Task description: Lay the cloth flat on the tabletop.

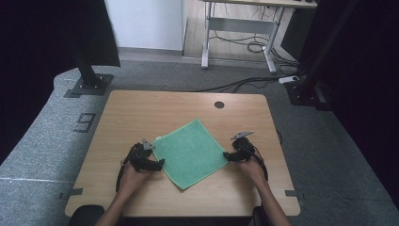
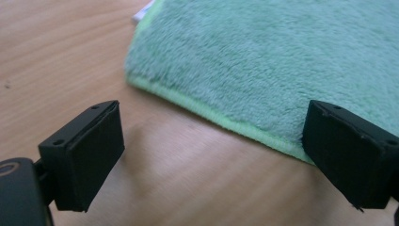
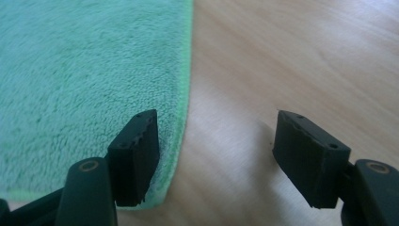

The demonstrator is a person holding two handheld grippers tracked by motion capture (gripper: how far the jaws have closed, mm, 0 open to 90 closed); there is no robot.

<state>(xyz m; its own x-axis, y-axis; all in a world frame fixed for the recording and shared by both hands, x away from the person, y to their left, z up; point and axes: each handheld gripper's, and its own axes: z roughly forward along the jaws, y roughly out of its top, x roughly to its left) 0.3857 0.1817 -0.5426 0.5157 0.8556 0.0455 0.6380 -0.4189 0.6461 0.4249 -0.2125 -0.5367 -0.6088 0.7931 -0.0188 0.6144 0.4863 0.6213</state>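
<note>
A light wooden table (image 1: 141,113) with rounded corners stood on grey carpeted floor (image 1: 42,150). Near its far edge was a round dark grommet hole (image 1: 219,104). A mark shaped like the digit nine (image 1: 84,122) lay on the carpet left of the table. Beyond, a black stand base (image 1: 89,84) sat at the left, and a white-framed desk (image 1: 240,28) stood farther back with tangled cables (image 1: 249,47) beneath it and a white power strip (image 1: 288,79) nearby.

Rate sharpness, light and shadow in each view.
High view: sharp and evenly lit at the table, dark at both sides. Left gripper view: cloth pile soft, wood grain smeared near the left gripper. Right gripper view: cloth fairly crisp, soft shadow on the wood at the right gripper.
</note>
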